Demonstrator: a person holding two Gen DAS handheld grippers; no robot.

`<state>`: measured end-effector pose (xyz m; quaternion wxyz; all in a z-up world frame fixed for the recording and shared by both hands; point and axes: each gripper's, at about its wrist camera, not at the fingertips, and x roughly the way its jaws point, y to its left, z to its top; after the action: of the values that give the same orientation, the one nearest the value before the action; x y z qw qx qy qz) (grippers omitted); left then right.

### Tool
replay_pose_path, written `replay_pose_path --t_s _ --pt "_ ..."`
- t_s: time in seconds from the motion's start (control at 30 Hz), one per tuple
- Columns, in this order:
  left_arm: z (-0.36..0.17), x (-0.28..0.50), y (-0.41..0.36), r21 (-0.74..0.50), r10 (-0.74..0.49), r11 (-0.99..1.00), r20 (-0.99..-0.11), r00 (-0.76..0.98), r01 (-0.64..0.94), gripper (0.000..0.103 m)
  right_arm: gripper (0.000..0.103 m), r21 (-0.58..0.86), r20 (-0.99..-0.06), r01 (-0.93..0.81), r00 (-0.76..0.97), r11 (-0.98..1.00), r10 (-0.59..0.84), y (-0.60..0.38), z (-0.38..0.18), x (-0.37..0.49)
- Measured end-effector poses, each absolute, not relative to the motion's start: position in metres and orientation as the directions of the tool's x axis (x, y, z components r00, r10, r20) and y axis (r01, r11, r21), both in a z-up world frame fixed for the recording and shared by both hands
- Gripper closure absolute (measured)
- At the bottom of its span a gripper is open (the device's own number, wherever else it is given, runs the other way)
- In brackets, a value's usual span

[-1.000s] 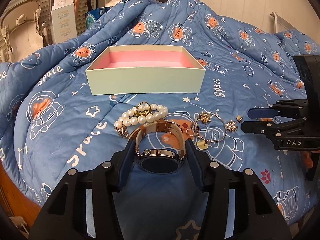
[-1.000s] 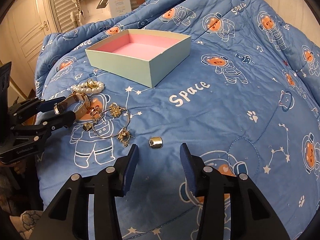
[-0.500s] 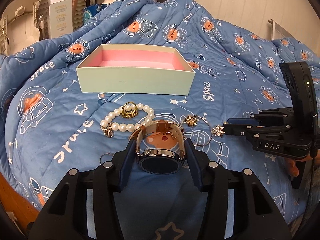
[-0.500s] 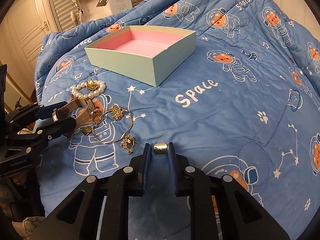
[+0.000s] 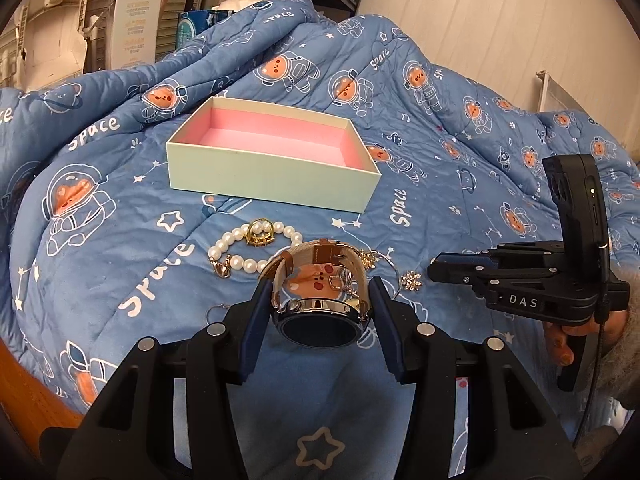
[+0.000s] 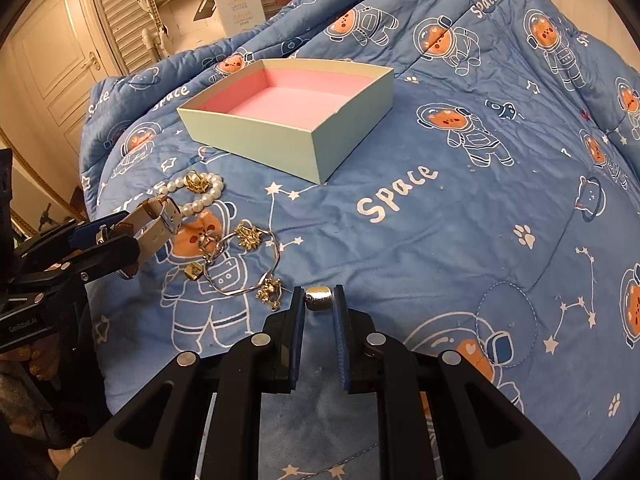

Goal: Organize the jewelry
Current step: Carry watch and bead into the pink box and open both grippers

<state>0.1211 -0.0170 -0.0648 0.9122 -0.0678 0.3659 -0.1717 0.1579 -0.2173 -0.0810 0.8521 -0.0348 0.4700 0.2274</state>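
Observation:
My left gripper [image 5: 320,304] is shut on a wristwatch [image 5: 320,312] with a dark dial and tan strap, lifted a little off the blue quilt. My right gripper [image 6: 319,300] is shut on a small shiny metal ring [image 6: 319,298] at its fingertips. A pale green box with pink lining [image 5: 272,176] [image 6: 256,136] sits open farther back on the quilt. A pearl bracelet [image 5: 236,248] [image 6: 200,196] with a gold ornament lies in front of the box. A thin bangle with gold star charms [image 6: 244,264] lies between the two grippers.
The space-print quilt [image 6: 460,220] covers the whole bed, rumpled high at the back. A white carton [image 5: 136,20] and shelving stand behind it. A wooden edge [image 5: 24,392] shows at the lower left. A person's hand [image 5: 568,336] holds the right gripper's handle.
The right gripper moved forward and closed on the small metal ring, which lay free on the quilt before. The left gripper rolled slightly and lifted the watch a little.

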Motion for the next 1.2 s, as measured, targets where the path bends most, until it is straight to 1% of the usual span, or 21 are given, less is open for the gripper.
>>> replay_pose_path --t_s 0.23,0.33,0.53,0.63,0.87,1.2 --pt "-0.04 0.141 -0.004 -0.261 -0.376 0.926 -0.622 0.686 0.271 0.054 0.089 0.2 -0.792 -0.479 0.434 0.854 0.429 -0.206 -0.048 0.171" --pt "-0.031 0.159 -0.004 -0.224 -0.358 0.934 -0.631 0.689 0.28 0.054 0.089 0.2 -0.783 -0.504 0.433 0.84 0.447 -0.2 -0.036 0.186" --pt "-0.014 0.222 0.004 -0.201 -0.333 0.942 -0.656 0.677 0.268 0.054 0.089 0.145 -0.778 -0.538 0.457 0.831 0.431 -0.18 -0.017 0.231" --pt "-0.012 0.259 0.003 -0.162 -0.309 0.948 -0.681 0.664 0.275 0.054 0.089 0.13 -0.779 -0.547 0.46 0.827 0.427 -0.167 -0.013 0.256" --pt "-0.031 0.332 -0.001 -0.112 -0.241 0.964 -0.753 0.612 0.241 0.053 0.089 0.069 -0.824 -0.55 0.439 0.832 0.359 -0.137 -0.03 0.316" --pt "-0.061 0.37 -0.012 -0.082 -0.206 0.968 -0.799 0.566 0.236 0.053 0.089 0.016 -0.884 -0.547 0.383 0.837 0.268 -0.125 -0.065 0.365"
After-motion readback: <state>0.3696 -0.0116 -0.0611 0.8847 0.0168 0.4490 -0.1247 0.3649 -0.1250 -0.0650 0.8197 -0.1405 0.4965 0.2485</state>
